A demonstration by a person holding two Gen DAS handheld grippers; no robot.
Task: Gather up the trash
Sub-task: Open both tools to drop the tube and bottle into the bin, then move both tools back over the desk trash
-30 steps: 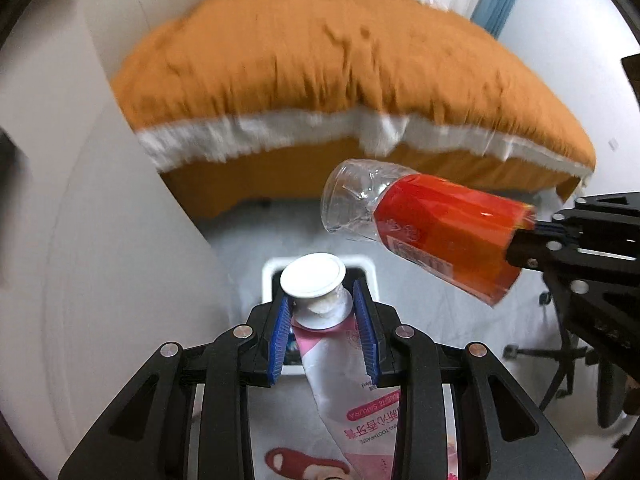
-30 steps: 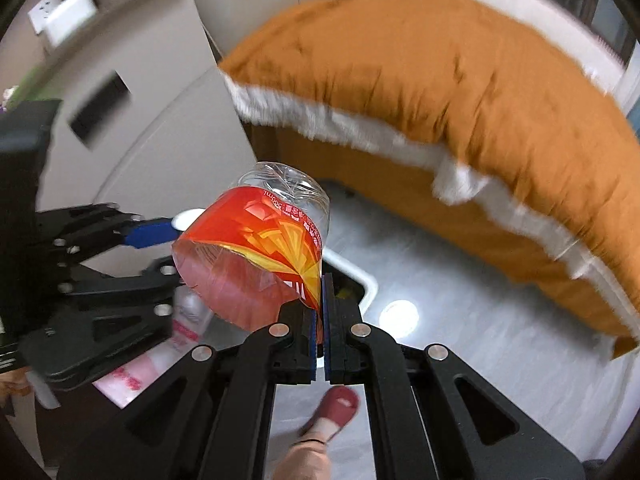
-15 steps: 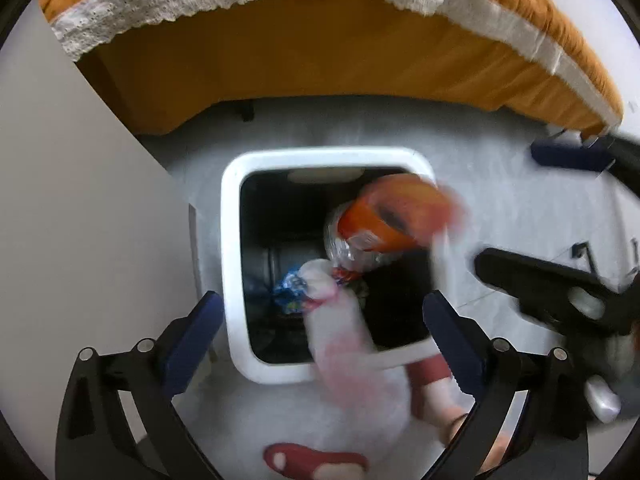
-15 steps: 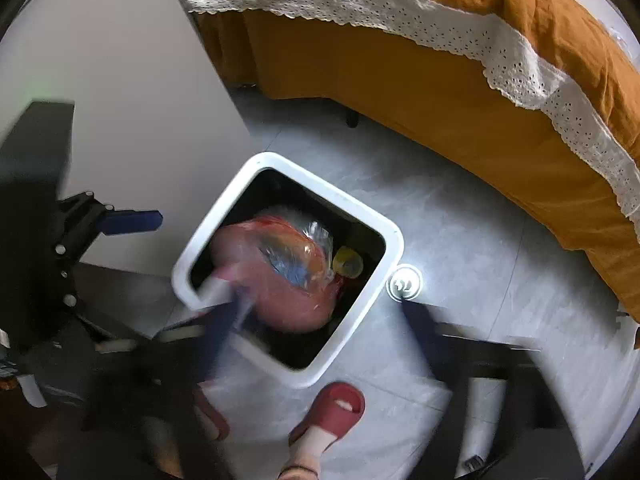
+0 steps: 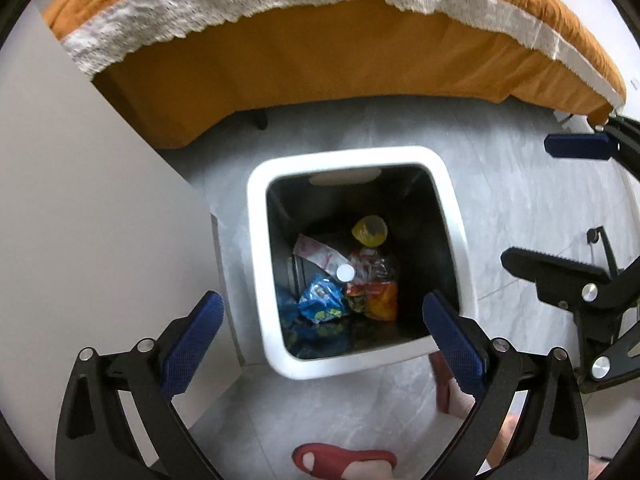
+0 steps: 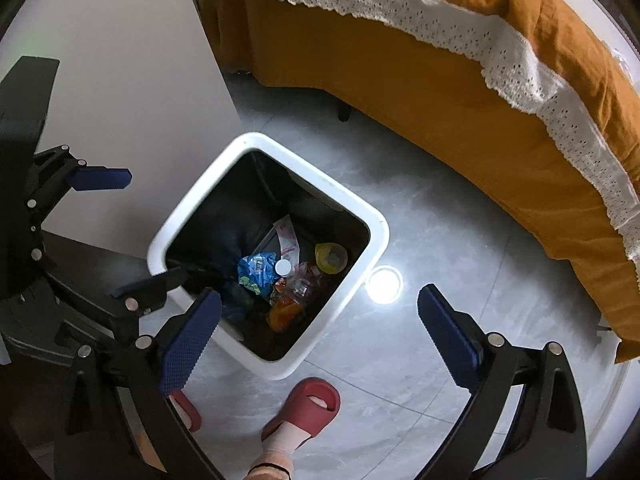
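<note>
A white-rimmed trash bin with a black liner stands on the grey floor below both grippers. At its bottom lie the pink toothpaste tube with its white cap, the crushed orange-labelled bottle, a blue wrapper and a yellow cup. My left gripper hangs open over the bin, nothing between its blue pads. My right gripper is open and empty too, above the bin's near corner.
A bed with an orange cover and white lace trim runs along the back. A white cabinet side stands left of the bin. A person's feet in red slippers are close in front of it.
Both grippers opened and dropped toward the bin. The toothpaste tube and the orange bottle fell from them and now lie inside the bin.
</note>
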